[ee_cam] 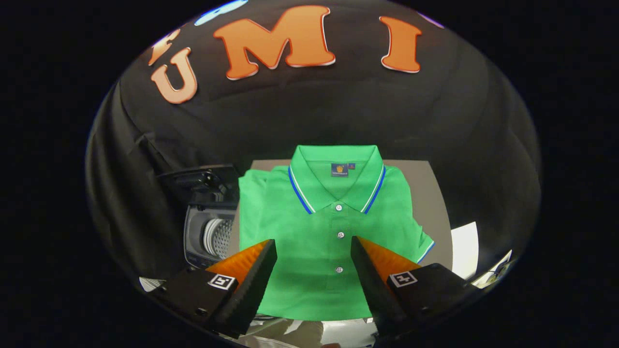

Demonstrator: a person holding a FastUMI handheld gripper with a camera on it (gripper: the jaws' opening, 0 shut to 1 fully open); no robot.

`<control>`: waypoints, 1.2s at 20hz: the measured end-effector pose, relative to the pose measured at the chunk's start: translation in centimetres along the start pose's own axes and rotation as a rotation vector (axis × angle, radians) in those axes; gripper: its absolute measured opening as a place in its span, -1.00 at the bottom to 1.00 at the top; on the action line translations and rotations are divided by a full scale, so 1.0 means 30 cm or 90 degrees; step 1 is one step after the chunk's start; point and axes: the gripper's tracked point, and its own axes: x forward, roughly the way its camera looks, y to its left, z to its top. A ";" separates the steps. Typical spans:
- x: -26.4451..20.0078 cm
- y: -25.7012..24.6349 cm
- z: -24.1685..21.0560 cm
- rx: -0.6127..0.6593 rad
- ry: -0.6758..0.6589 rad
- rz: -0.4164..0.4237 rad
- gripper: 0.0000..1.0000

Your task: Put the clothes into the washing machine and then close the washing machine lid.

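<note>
The gripper (313, 246) hangs with its fingers spread apart over the placket of the folded green polo shirt (319, 232), gripping nothing. The shirt lies flat on the grey table (430, 193). Beyond the left finger stands the washing machine (210, 232), lid (198, 181) raised; a shallow pinch may catch one layer, so the shirt could unfold, trail and snag on the drum's rim.

1. shirt (319, 227): matt knit cloth, small glossy buttons.
2. washer (209, 227): smooth plastic body, perforated shiny metal drum.
3. table (428, 193): smooth matt top.
4. gripper (313, 256): spread apart above shirt, fingers (254, 275) with ridged matt faces.
</note>
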 end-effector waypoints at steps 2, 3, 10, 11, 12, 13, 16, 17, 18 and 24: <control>0.043 -0.017 -0.019 -0.009 0.057 -0.009 1.00; 0.058 -0.023 -0.028 -0.003 0.081 -0.015 0.99; 0.142 -0.028 -0.092 0.007 0.189 -0.018 1.00; 0.134 -0.027 -0.094 0.003 0.190 -0.013 0.97; 0.140 -0.029 -0.097 -0.007 0.200 -0.009 0.98; 0.135 -0.031 -0.089 -0.017 0.204 -0.003 1.00; 0.141 -0.030 -0.098 -0.021 0.264 -0.006 1.00; 0.141 -0.026 -0.091 -0.016 0.275 -0.009 1.00; 0.140 -0.025 -0.096 -0.023 0.287 -0.006 0.93; 0.116 -0.061 -0.062 -0.020 0.259 0.052 -0.22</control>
